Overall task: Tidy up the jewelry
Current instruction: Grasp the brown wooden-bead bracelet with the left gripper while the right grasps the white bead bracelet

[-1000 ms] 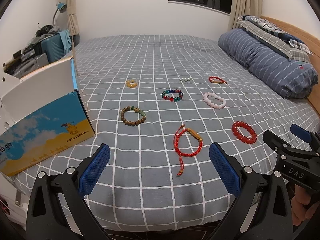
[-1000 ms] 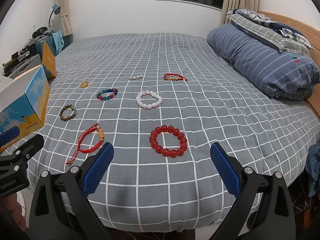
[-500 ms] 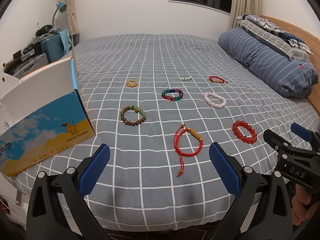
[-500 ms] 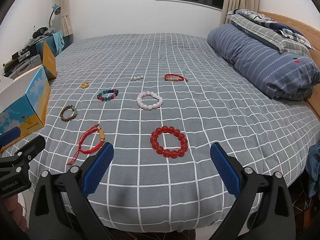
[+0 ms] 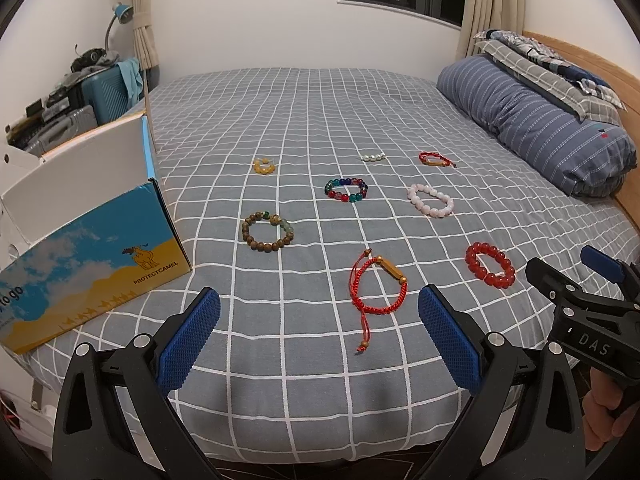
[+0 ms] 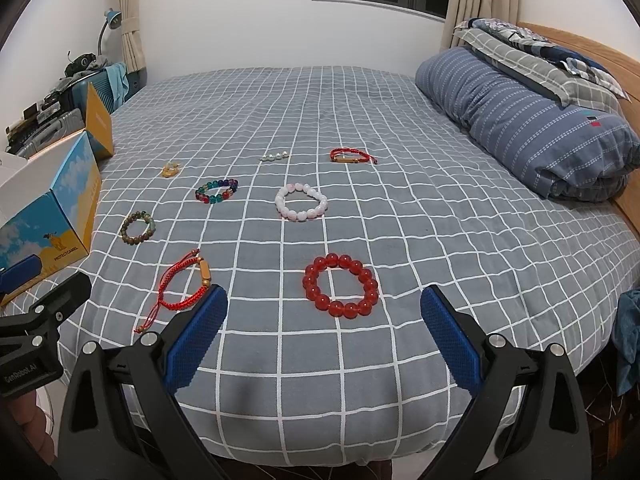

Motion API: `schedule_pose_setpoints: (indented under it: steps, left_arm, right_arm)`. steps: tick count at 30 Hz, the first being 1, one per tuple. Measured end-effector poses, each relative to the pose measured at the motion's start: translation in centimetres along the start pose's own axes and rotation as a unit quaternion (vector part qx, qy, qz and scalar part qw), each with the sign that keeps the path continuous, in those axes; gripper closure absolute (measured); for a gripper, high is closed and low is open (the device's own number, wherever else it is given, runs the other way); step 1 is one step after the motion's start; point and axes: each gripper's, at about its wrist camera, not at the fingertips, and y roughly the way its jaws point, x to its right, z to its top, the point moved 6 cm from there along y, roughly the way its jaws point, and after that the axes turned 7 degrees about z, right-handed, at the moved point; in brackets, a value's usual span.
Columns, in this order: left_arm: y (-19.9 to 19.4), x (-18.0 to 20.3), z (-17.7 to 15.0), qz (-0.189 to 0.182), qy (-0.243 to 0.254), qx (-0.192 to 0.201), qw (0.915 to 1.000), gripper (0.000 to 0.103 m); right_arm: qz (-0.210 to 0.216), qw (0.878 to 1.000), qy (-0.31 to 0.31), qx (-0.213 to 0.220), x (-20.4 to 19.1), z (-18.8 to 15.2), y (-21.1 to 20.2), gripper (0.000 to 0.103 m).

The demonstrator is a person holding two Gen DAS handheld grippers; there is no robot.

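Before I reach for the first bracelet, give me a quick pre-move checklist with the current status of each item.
1. Left gripper open, holding nothing: ok.
2. Right gripper open, holding nothing: ok.
3. Red bead bracelet just ahead of the right gripper, nothing on it: ok.
4. Red cord bracelet ahead of the left gripper, its tail trailing toward the bed edge: ok.
5. Box open at the left: ok.
6. Room inside the box: cannot tell.

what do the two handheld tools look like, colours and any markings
Both are black plastic clamp-style frames with silver screws and textured blue pads on the fingers. The right tool has white "DAS" lettering; the left tool reads "GenRobot.AI". Bare hands, no sleeves or cables visible.
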Motion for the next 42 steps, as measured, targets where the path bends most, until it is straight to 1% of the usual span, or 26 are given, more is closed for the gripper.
schedule_pose_setpoints:
  steps: [7, 13, 18, 21, 29, 34, 38, 40, 42]
  left_arm:
    - [1.3, -0.1, 1.4, 0.000, 0.002, -0.008, 1.0000, 0.006]
    - [4.2, -0.4, 3.9, 0.002, 0.001, -0.022, 0.9998, 0.006]
    - [8.0, -0.5, 6.1, 0.003, 0.003, -0.042, 0.9991, 0.006]
    - [10.2, -0.5, 6.9, 0.003, -0.001, -0.056, 0.9984, 0.006]
    - [16.5, -1.7, 7.2, 0.011, -0.013, -0.107, 0.9941, 0.006]
    - [19.3, -2.3, 6.7, 0.017, -0.014, -0.136, 0.9904, 0.006]
    - [20.8, -2.3, 6.3, 0.014, -0.010, -0.150, 0.9886, 0.006]
    - [21.1, -2.3, 6.1, 0.013, -0.007, -0.155, 0.9878, 0.009]
    - [21.3, -2.4, 6.1, 0.015, -0.003, -0.155, 0.9878, 0.013]
  right_arm:
    - [0.004, 1.000, 0.002, -0.002, 0.0, 1.6, 1.0, 0.010]
    - [0.003, 1.000, 0.005, -0.015, 0.7, 4.3, 3.5, 0.010]
    - [0.003, 0.999, -0.001, -0.038, 1.0, 6.8, 7.6, 0.010]
    - [0.001, 0.998, -0.002, -0.055, 1.3, 7.8, 10.1, 0.010]
    - [0.002, 0.994, 0.008, -0.107, 2.4, 9.0, 16.1, 0.010]
    - [0.010, 0.990, 0.014, -0.143, 2.9, 8.9, 18.9, 0.019]
    - [0.016, 0.985, 0.024, -0.168, 3.3, 8.6, 20.5, 0.027]
    - [0.020, 0.983, 0.029, -0.180, 3.4, 8.3, 21.0, 0.030]
    - [0.026, 0.981, 0.030, -0.189, 3.3, 8.1, 21.4, 0.037]
